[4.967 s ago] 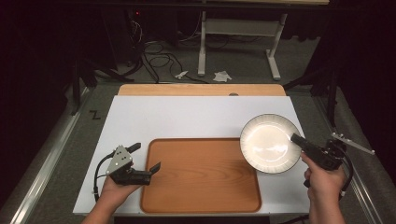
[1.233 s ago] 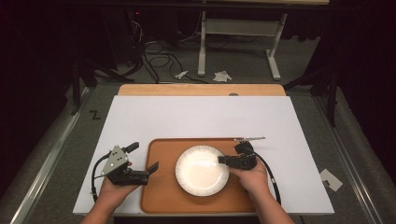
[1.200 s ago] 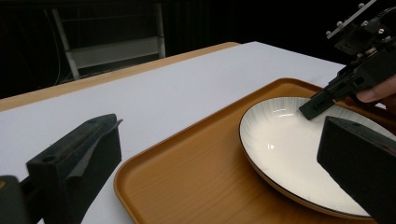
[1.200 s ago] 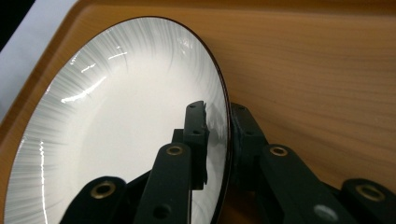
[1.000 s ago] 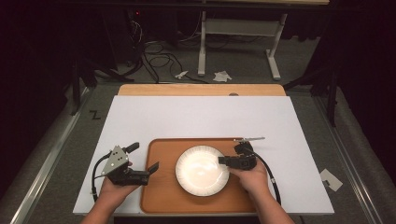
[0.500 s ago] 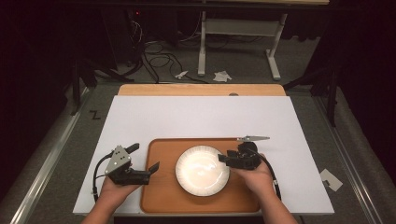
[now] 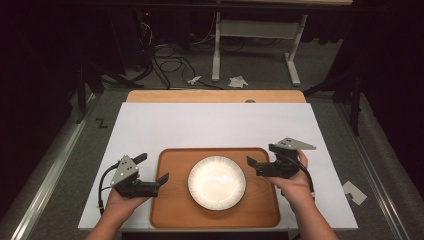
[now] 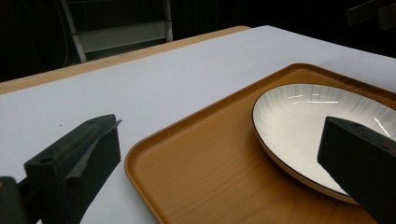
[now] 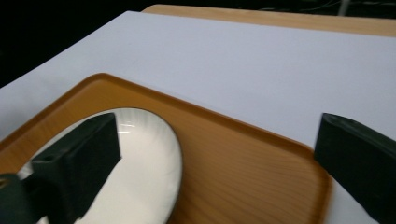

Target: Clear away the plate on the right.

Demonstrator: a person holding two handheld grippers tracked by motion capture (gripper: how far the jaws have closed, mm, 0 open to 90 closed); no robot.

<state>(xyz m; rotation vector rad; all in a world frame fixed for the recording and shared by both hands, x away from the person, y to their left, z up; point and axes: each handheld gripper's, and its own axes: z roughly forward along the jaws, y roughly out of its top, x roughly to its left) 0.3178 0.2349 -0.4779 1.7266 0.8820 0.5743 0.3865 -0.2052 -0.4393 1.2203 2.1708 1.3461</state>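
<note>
A white plate [image 7: 216, 182] with a dark rim lies flat in the middle of a wooden tray [image 7: 170, 210] at the table's near side. My right gripper [image 7: 260, 155] hovers open just right of the plate, over the tray's right edge, touching nothing. Off the tray's left edge, my left gripper [image 7: 151, 168] is open and empty. In the left gripper view the plate [image 8: 322, 121] rests on the tray [image 8: 196, 158] ahead of the open gripper [image 8: 219, 128]. The right gripper view has the plate [image 9: 140, 186] at lower left on the tray [image 9: 243, 158], with the gripper [image 9: 215, 128] open.
The tray sits on a white table top [image 7: 215, 125] with a wooden strip [image 7: 215, 96] along its far edge. Beyond it are a dark floor, cables and a desk frame [image 7: 255, 35]. A paper scrap [image 7: 355, 192] lies on the floor at right.
The right gripper carried the plate from the table's right side onto the tray, let it go, and has drawn back a little to the right. The left gripper has not moved.
</note>
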